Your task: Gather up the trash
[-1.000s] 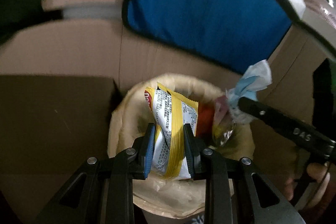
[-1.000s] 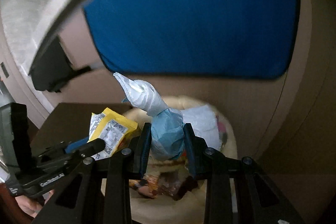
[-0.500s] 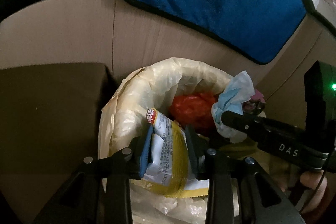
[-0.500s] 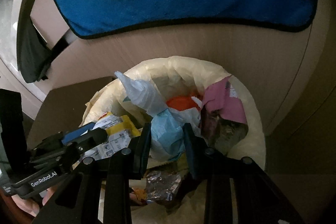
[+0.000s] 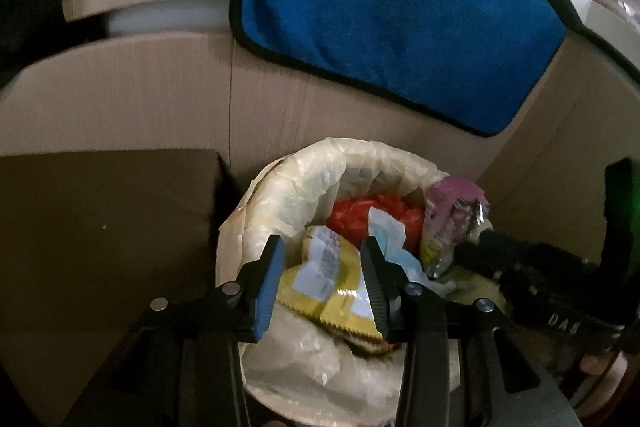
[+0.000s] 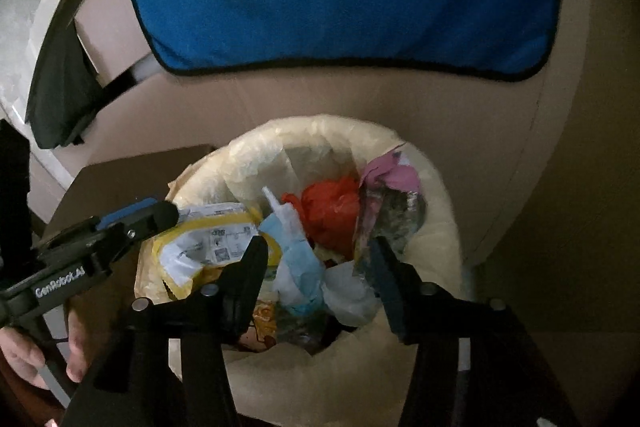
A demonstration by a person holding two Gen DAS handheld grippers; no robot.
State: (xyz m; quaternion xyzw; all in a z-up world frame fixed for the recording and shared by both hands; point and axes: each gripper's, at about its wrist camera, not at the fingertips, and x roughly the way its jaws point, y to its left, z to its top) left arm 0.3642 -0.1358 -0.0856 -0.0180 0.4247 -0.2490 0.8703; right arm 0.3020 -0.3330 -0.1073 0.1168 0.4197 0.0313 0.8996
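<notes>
Both jaws had just been opening: left gripper [image 5: 324, 281] stood open around the yellow wrapper [image 5: 332, 283], right gripper [image 6: 316, 267] around the blue tissue [image 6: 298, 259], over the bin [image 6: 436, 211].

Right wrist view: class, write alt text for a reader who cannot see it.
The right tool hangs open over a lined trash bin, its jaws just opened; a blue-white wad lies below among wrappers. The left tool, open, reaches over a yellow wrapper.

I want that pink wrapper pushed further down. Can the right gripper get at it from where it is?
Probably yes: the right gripper stands open over the bin, and the pink wrapper sticks up just beyond its right finger, with nothing covering it.
</notes>
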